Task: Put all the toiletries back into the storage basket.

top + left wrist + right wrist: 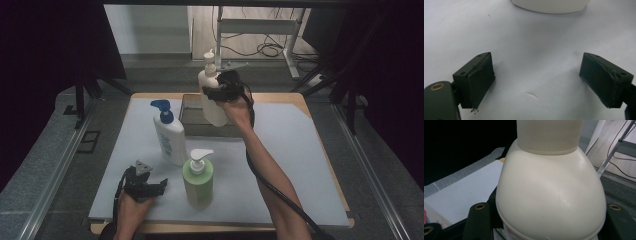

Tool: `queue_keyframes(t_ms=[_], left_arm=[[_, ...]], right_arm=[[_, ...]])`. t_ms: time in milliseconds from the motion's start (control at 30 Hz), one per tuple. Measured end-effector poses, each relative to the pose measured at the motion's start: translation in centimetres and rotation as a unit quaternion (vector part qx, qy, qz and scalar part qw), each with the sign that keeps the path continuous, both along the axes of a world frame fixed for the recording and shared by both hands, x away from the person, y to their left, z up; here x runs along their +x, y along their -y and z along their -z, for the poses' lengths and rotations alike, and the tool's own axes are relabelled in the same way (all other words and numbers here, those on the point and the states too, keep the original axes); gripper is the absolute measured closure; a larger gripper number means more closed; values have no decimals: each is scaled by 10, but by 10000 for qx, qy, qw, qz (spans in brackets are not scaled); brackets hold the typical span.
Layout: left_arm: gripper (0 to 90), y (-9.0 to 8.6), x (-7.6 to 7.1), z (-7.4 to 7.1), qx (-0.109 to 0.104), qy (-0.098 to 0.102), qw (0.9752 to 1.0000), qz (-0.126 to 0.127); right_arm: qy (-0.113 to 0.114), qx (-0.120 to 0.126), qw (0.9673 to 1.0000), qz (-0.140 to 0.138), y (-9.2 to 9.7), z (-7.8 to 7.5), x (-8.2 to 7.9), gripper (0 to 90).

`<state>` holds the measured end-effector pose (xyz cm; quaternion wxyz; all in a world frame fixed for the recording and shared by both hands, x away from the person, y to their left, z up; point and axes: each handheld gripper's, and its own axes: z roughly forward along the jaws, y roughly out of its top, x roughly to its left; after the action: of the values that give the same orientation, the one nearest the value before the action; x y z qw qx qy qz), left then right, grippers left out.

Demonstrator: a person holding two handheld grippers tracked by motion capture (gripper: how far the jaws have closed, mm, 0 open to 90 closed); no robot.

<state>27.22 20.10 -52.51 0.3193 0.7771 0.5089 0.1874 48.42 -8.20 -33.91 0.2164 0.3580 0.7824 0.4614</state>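
Three bottles are in front of me. My right gripper [216,93] is clamped around the cream bottle [212,95], up near its shoulder, and I hold it in the air over the grey bin [192,120] at the far side of the table [300,165]. The bottle stands almost straight up, with its pump on top. In my right gripper view the cream bottle [550,195] sits big and round between my two jaws.

My left gripper [150,187] rests low on the white mat, near my edge of the table. Its jaws are wide apart with nothing between them. In my left gripper view I see the bare mat and the bottom of a white bottle [550,6] a little way ahead.

A white bottle with a blue pump [169,132] stands on the mat. A green bottle [198,180] stands just beside it, closer to me.
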Motion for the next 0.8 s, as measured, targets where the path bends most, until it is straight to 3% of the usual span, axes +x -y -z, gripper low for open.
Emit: queue_keyframes(t_ms=[800], left_arm=[[117,0,0,0,-4,-5,10000,-14]], right_arm=[[8,-57,10000,-50,-39,18,38,391]])
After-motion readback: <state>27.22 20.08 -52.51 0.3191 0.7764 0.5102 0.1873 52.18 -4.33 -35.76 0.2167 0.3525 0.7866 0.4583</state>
